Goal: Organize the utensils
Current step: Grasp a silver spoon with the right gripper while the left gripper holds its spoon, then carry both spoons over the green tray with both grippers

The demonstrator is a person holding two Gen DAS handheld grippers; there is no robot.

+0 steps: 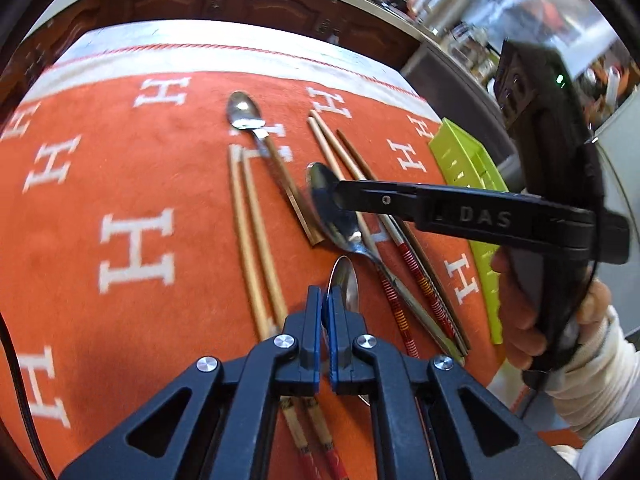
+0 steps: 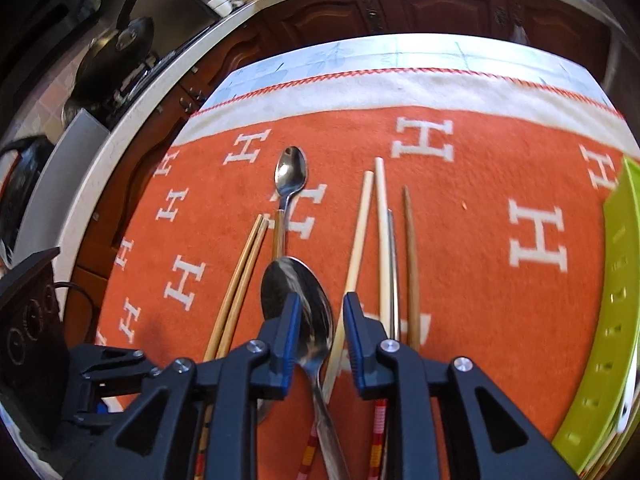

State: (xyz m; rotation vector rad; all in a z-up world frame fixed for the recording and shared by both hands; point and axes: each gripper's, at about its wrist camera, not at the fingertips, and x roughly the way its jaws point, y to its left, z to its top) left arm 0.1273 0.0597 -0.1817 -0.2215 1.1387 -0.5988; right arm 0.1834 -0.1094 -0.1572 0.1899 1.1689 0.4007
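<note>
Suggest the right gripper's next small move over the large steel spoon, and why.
Probably close the right gripper on the large steel spoon: its open jaws straddle the spoon's neck, pads not pressing, and the spoon lies askew over a pale wooden chopstick.

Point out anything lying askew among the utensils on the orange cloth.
The large spoon lies slanted among the red-banded chopsticks, with its handle crossing them instead of running alongside. The pale pair on the left lies neatly side by side.
</note>
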